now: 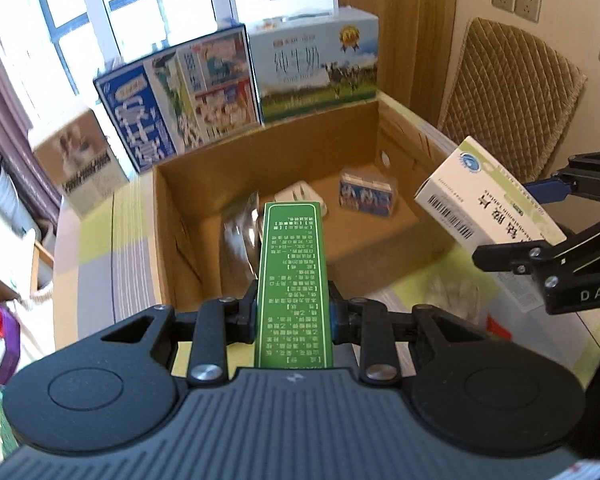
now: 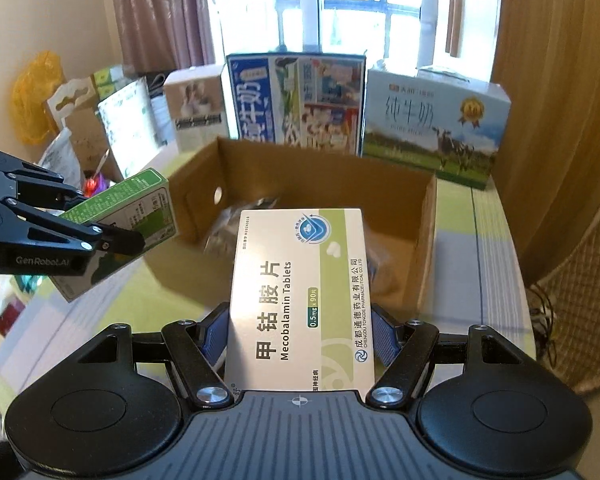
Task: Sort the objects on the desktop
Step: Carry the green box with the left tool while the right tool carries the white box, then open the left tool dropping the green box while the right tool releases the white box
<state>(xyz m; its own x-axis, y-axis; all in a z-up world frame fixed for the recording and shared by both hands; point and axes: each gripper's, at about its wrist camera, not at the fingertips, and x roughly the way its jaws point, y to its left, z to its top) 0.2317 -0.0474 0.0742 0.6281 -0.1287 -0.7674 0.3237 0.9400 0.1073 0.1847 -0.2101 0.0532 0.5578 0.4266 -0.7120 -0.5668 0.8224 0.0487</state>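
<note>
My left gripper (image 1: 294, 312) is shut on a long green medicine box (image 1: 292, 280), held over the near wall of an open cardboard box (image 1: 172, 216). In the right wrist view the same green medicine box (image 2: 140, 204) hangs left of the cardboard box (image 2: 426, 248), clamped in the left gripper (image 2: 116, 236). My right gripper (image 2: 298, 340) is shut on a white and green Mecobalamin tablet box (image 2: 300, 292), just short of the cardboard box. That tablet box (image 1: 488, 216) shows at the right of the left wrist view. Inside lie a small blue carton (image 1: 366, 196), a white item (image 1: 300, 194) and a clear wrapper (image 1: 240, 236).
Several milk cartons (image 1: 180, 96) and a pure-milk case (image 1: 320, 68) stand behind the cardboard box by the window. A quilted chair back (image 1: 516, 92) is at the right. The table carries a yellow-green striped cloth (image 2: 476, 240). Bags and clutter (image 2: 72, 128) sit at the left.
</note>
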